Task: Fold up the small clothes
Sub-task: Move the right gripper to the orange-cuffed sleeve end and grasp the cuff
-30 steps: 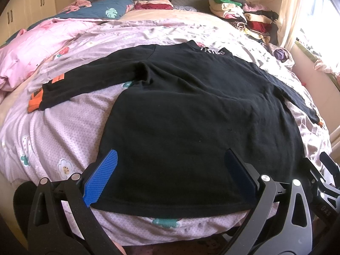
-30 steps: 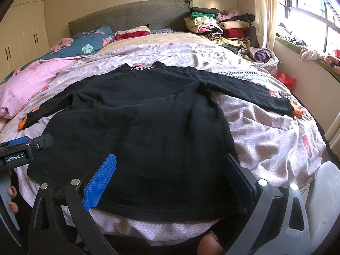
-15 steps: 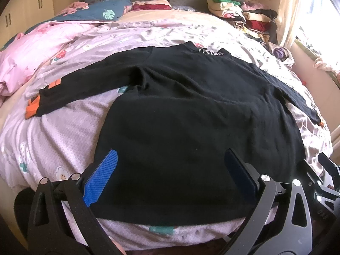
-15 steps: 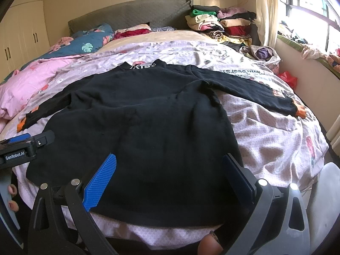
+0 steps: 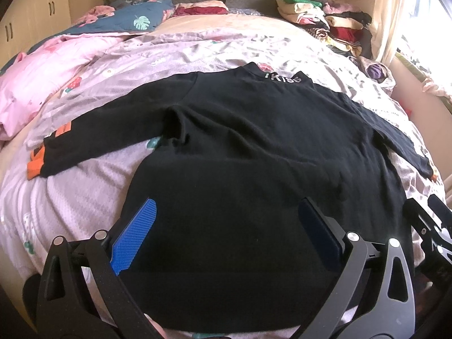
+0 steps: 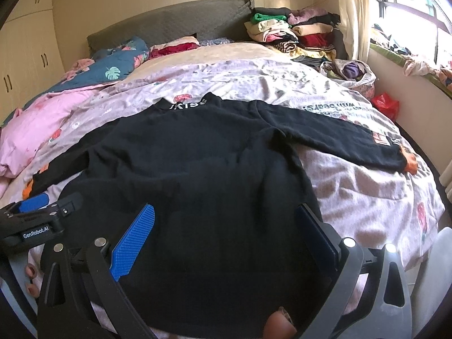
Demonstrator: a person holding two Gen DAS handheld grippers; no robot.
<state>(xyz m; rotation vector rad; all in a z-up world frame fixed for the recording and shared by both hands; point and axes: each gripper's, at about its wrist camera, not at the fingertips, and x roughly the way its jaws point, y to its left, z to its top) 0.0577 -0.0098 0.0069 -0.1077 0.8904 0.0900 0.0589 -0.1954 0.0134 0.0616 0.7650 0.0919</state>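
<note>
A black long-sleeved shirt [image 5: 254, 152] with orange cuffs lies spread flat on the bed, collar away from me, both sleeves stretched out; it also shows in the right wrist view [image 6: 197, 175]. My left gripper [image 5: 226, 214] is open and empty, hovering over the shirt's lower hem towards its left side. My right gripper [image 6: 226, 220] is open and empty over the hem towards the right side. The left gripper's body [image 6: 36, 220] shows at the left edge of the right wrist view.
The bed has a lilac floral sheet [image 5: 70, 197] and a pink quilt [image 5: 34, 84] at the left. A pile of folded clothes [image 6: 291, 34] stands at the far right by the headboard. A window sill [image 6: 409, 62] runs along the right.
Both grippers have moved a little forward and lower over the shirt's hem. The shirt has not moved and the jaws stay open.
</note>
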